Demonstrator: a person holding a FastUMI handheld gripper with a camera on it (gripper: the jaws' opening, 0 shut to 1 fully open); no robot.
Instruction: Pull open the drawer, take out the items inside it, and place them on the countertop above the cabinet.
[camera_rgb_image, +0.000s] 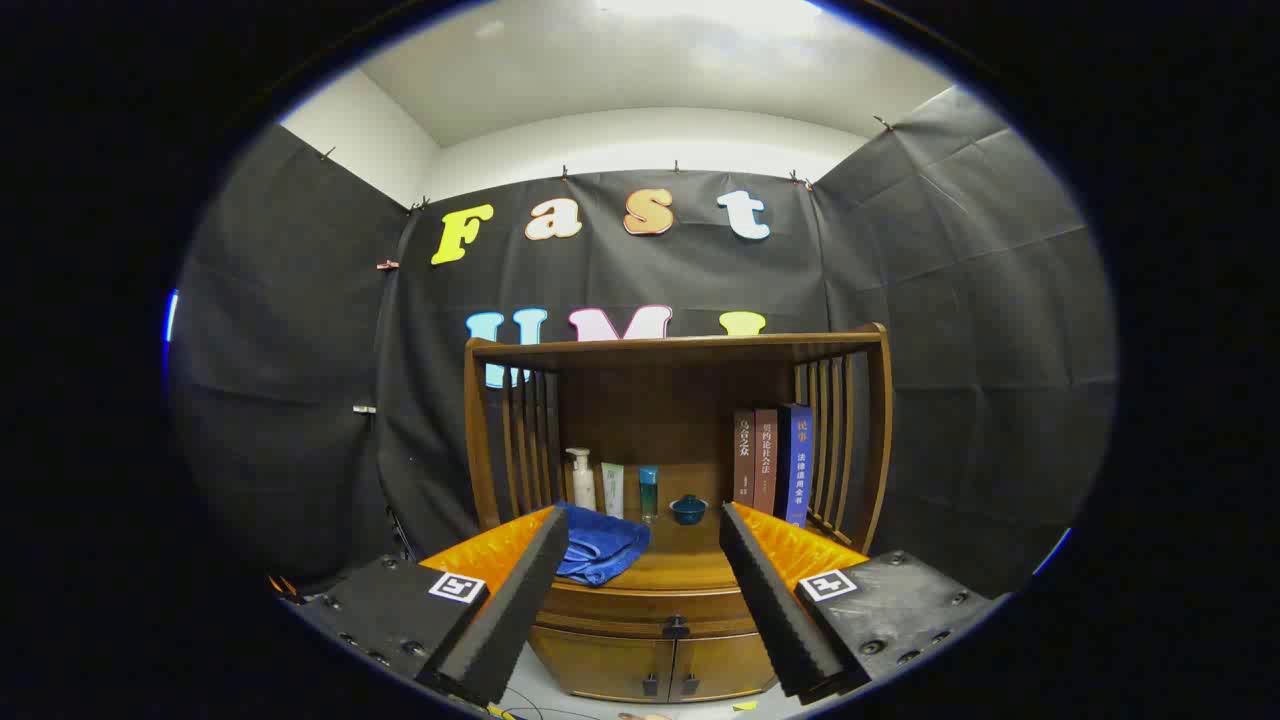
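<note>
The drawer (668, 603) sits shut in the wooden cabinet (660, 660), just under the countertop (690, 565) and above the two small doors (655, 668). Its dark knob (675, 628) shows in the middle of the front, between my fingers and a little beyond them. My tongs (645, 525) are wide apart and hold nothing; the black ridged pads (520, 600) frame the cabinet from either side, not touching it.

By my reckoning the task has not really begun: the drawer is closed and whatever lies inside is hidden from me. The step in hand is reaching the knob. To do it well I should drop the tongs lower and carry them straight forward, so the knob ends up centred between the pads, then close on it squarely. The knob looks small, so a skewed or shallow grip could slip off when I pull. I would pull level, in line with the drawer's run, not upward, or it may bind.

The countertop already carries things: a blue cloth (600, 545) bunched near the front left edge, a white pump bottle (581, 480), a pale tube (612, 489) and a blue-capped bottle (649, 492) behind it, a small dark blue bowl (688, 509), and books (773, 462) standing at the right. The bare wood at the front centre and right looks to me like the best spot for what comes out.
</note>
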